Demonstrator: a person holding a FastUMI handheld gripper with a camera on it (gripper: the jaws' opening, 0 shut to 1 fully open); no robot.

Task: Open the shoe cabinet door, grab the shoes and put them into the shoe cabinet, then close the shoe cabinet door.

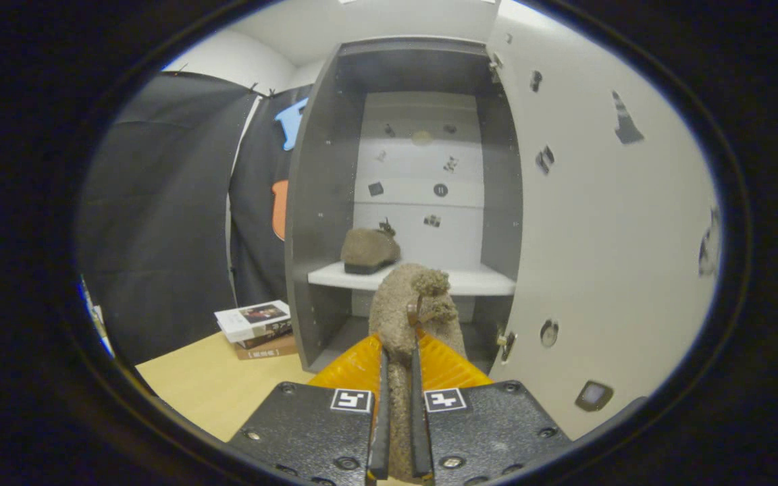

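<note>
The grey shoe cabinet (321,202) stands ahead with its door (605,236) swung open to the right. One brown fuzzy shoe (369,250) sits on the left part of the white shelf (477,280) inside. My gripper (399,351) is shut on a second brown fuzzy shoe (412,304), both fingers pressing its edge. That shoe stands up from between the fingers, in front of the cabinet opening and just below shelf level.
A small stack of books (257,327) lies on the light wooden table (227,391) left of the cabinet. The open door forms a wall close on the right. Below the white shelf is a dark lower compartment (348,337).
</note>
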